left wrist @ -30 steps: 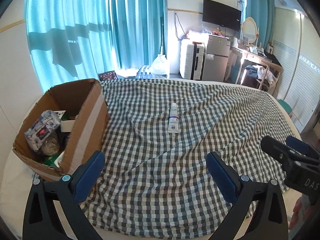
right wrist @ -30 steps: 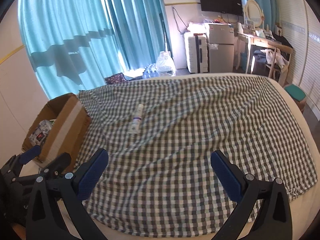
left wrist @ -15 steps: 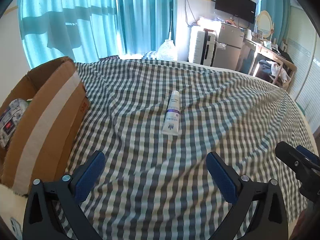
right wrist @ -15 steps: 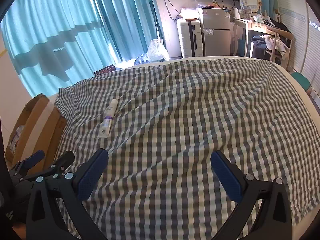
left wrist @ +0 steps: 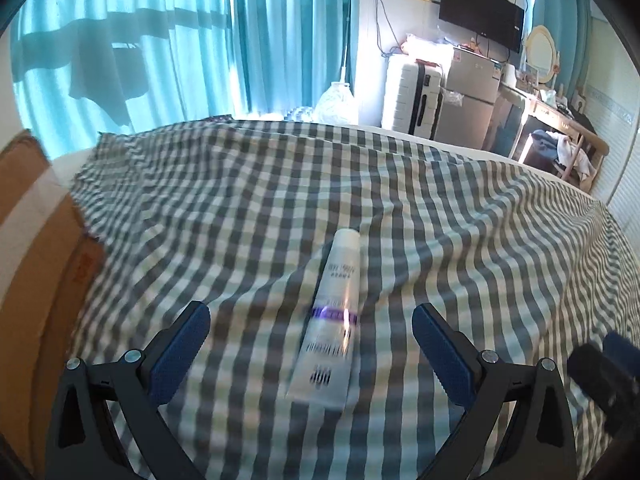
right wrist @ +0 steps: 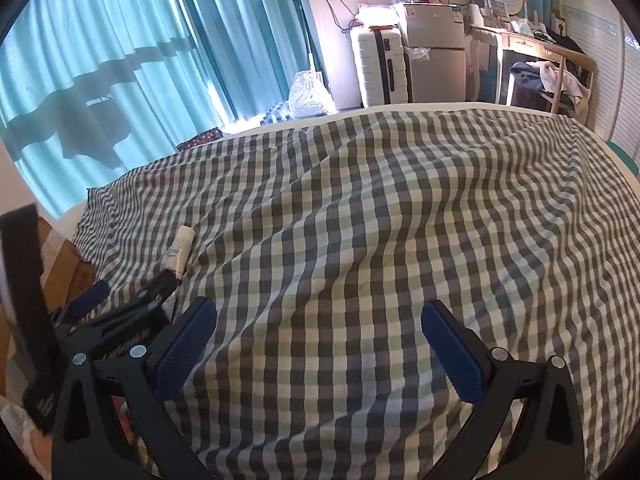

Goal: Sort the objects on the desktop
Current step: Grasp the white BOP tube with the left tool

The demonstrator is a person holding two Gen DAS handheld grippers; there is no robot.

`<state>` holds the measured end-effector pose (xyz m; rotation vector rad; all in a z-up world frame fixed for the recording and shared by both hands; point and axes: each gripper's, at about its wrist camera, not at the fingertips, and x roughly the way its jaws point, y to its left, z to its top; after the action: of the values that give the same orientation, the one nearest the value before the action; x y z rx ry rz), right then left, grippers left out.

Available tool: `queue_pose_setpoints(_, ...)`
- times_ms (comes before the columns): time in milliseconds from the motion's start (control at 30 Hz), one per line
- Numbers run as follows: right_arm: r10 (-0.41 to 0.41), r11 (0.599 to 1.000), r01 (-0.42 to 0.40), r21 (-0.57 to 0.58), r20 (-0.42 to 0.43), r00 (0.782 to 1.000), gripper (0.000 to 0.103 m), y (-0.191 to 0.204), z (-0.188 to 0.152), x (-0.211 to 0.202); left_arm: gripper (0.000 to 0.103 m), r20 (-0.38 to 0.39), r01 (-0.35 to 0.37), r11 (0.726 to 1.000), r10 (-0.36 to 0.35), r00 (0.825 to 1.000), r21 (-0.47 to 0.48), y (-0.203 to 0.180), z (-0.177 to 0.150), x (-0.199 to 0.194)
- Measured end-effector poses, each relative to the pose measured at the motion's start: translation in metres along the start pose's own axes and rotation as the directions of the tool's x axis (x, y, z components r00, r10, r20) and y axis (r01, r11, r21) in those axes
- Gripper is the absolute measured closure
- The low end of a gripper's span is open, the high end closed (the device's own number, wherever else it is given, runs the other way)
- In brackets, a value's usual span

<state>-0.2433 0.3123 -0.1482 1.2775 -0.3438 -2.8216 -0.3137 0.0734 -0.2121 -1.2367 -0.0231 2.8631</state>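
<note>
Tube on cloth; box left of it

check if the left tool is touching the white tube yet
Apart. The left wrist view shows the left tool open, checked cloth visible between each pad and the tube.

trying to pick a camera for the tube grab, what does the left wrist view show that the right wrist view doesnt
Only the left wrist view shows the tube's whole length, lying flat with its purple band and blurred print, between the open fingers of the left gripper. Only the right wrist view shows the left gripper from outside, hiding the tube's lower end, and bare checked cloth between the open fingers of the right gripper. Both show the tube, the cloth, part of the cardboard box at the left edge, the curtains, suitcase and fridge.
</note>
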Motion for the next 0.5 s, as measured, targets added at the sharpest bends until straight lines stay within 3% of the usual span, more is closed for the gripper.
queue_pose_setpoints(67, -0.006, 1.0, 0.006, -0.008, -0.012, 1.0, 0.0, -0.001, -0.001, 0.007, 0.007, 0.0, -0.015, 1.0, 0.015, 1.0, -0.005, 0.002, 0.004, 0.014)
queue_pose_setpoints(133, -0.006, 1.0, 0.006, -0.005, -0.022, 1.0, 0.0, -0.002, -0.003, 0.011, 0.028, -0.061, 0.013, 1.0, -0.014, 0.998, -0.018, 0.006, 0.006, 0.034)
queue_pose_setpoints(200, -0.008, 1.0, 0.008, -0.001, -0.035, 0.999, 0.0, -0.005, -0.006, 0.013, 0.077, -0.081, 0.048, 0.999, -0.05, 0.995, -0.019, 0.008, 0.005, 0.043)
queue_pose_setpoints(267, -0.02, 1.0, 0.02, -0.004, -0.046, 0.999, 0.0, -0.006, -0.009, 0.014, 0.077, -0.052, 0.092, 0.996, -0.092, 0.994, -0.003, 0.007, 0.003, 0.038)
queue_pose_setpoints(500, -0.019, 1.0, 0.018, -0.011, -0.046, 0.999, 0.0, 0.002, -0.015, -0.01, 0.077, -0.044, 0.124, 0.992, -0.124, 0.991, -0.002, 0.018, -0.004, -0.004)
